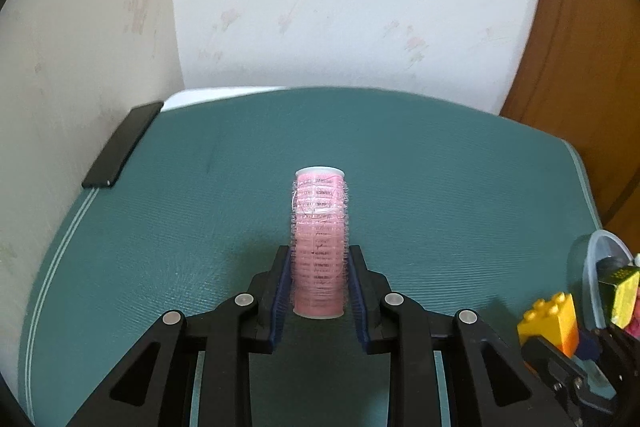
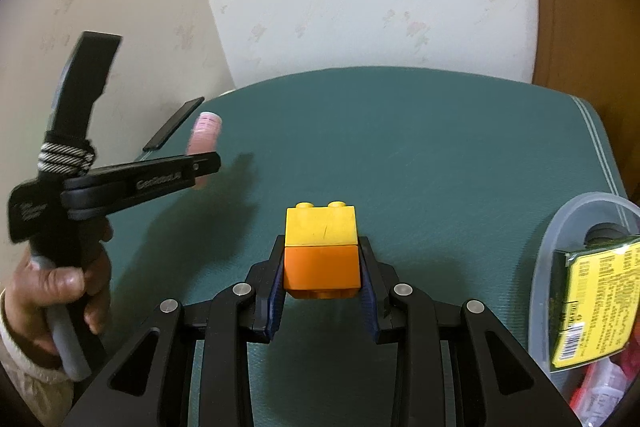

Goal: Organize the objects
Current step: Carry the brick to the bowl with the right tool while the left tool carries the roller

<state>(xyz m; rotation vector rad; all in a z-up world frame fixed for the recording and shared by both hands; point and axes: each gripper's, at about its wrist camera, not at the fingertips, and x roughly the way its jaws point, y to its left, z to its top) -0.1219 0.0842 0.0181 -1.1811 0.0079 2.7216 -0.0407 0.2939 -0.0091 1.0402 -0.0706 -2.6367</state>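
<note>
Pink hair roller (image 1: 319, 247) clamped between left fingers (image 1: 280, 291), above green mat (image 1: 440, 187).

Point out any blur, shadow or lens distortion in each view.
Left wrist view: the hair roller is sharp, the mat edges bow from the fisheye, and a soft shadow lies left of the left gripper. Right wrist view: the clear container rim looks smeared, and the roller's shadow falls on the mat.

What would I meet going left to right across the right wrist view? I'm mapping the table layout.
Person's hand → left gripper holding pink hair roller → yellow-and-orange brick stack → clear plastic container holding yellow packet.
</note>
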